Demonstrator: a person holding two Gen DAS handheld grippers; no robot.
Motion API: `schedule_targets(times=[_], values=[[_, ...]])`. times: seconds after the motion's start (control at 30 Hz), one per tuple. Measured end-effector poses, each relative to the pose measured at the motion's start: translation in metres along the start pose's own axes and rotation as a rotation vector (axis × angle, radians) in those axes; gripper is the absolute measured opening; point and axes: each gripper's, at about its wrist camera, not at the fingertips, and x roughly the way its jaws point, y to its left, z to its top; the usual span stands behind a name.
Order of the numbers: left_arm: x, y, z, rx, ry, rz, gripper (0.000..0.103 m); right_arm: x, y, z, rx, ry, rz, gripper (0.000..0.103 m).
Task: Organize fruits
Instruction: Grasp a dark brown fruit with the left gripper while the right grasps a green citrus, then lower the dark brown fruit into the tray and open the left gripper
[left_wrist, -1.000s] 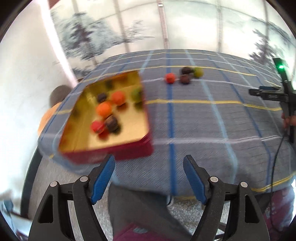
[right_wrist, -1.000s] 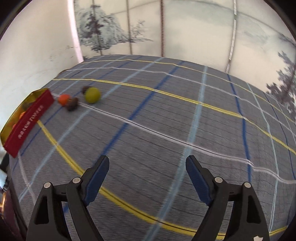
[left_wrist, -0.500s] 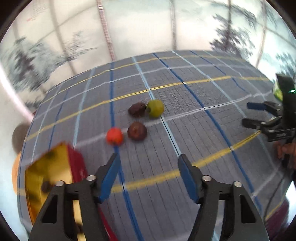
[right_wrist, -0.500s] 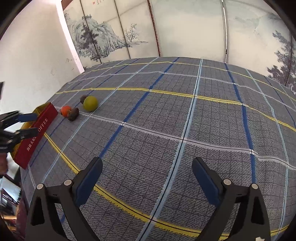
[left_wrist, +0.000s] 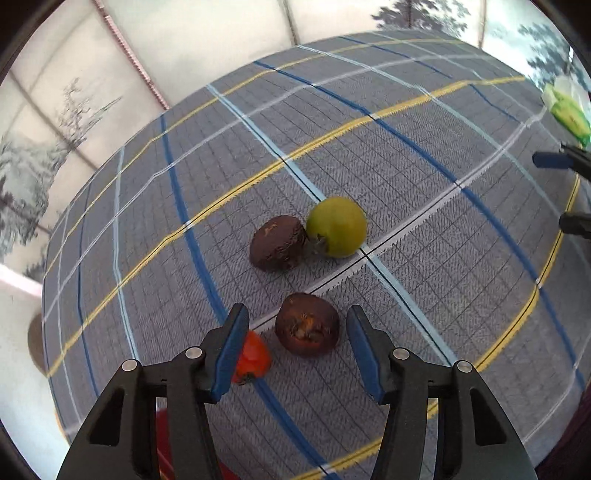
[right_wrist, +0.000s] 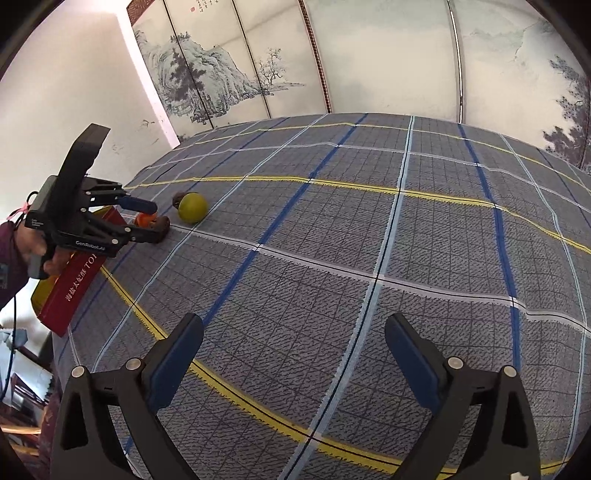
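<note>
Our left gripper (left_wrist: 297, 347) sits at the bottom centre of the left wrist view with its jaws closing around a dark brown fruit (left_wrist: 307, 325); the fruit lies between the blue pads, but they do not press on it yet, so we judge nothing is gripped. Just left of that, partly hidden behind the left pad, is a small orange-red fruit (left_wrist: 255, 356). Higher, near the middle of the frame, a second brown fruit (left_wrist: 277, 243) touches a yellow-green fruit (left_wrist: 337, 226). All four rest on the plaid tablecloth (left_wrist: 424, 206).

Our right gripper (right_wrist: 293, 360) hangs at the bottom of the right wrist view, jaws wide and empty over bare cloth, well apart from the fruit, which show small at the left of that frame. At the left edge there, the red box (right_wrist: 74, 284) stands on the table edge, partly covered by the left tool and the hand holding it; we cannot see inside it from here.

We take the box to be where the fruit belong. On that reading, four pieces are left on the cloth, and the step in hand is the pick-up of the nearest brown one. How much is already sorted we cannot tell.
</note>
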Motion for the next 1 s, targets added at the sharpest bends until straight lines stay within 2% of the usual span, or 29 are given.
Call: schedule_targets(times=[0.03,0.1,0.2,0.27,0.37,0.43,0.53,0.67,0.8,0.87,1.0], values=[[0.003,-0.002,0.0,0.011,0.008,-0.017,0.054,0.001,0.0,0.0,0.001,0.003,0.002,0.098],[0.002,-0.008,-0.002,0.023,-0.004,-0.033,0.036,0.001,0.0,0.0,0.0,0.006,0.005,0.099],[-0.002,-0.016,-0.008,-0.009,-0.012,-0.02,0.036,0.002,0.0,0.001,0.002,0.008,0.002,0.1],[-0.009,-0.019,-0.016,-0.08,-0.027,-0.047,0.036,0.003,0.0,0.001,0.006,0.009,0.0,0.1],[-0.035,-0.029,-0.035,-0.186,-0.103,-0.046,0.036,0.002,-0.001,0.001,0.008,0.003,-0.007,0.101],[-0.056,-0.035,-0.048,-0.283,-0.144,-0.073,0.036,0.003,0.001,0.001,-0.001,0.003,-0.008,0.101],[-0.088,-0.049,-0.072,-0.395,-0.212,-0.112,0.036,0.012,0.016,0.009,-0.041,0.019,0.08,0.101],[-0.114,-0.076,-0.1,-0.445,-0.242,-0.105,0.036,0.035,0.054,0.039,-0.141,-0.003,0.193,0.101],[-0.132,-0.094,-0.121,-0.473,-0.257,-0.083,0.036,0.077,0.085,0.065,-0.244,0.021,0.196,0.101],[-0.139,-0.097,-0.131,-0.494,-0.256,-0.09,0.036,0.099,0.096,0.076,-0.284,0.039,0.169,0.101],[-0.149,-0.095,-0.149,-0.539,-0.26,-0.088,0.036,0.123,0.111,0.093,-0.323,0.053,0.151,0.097]])
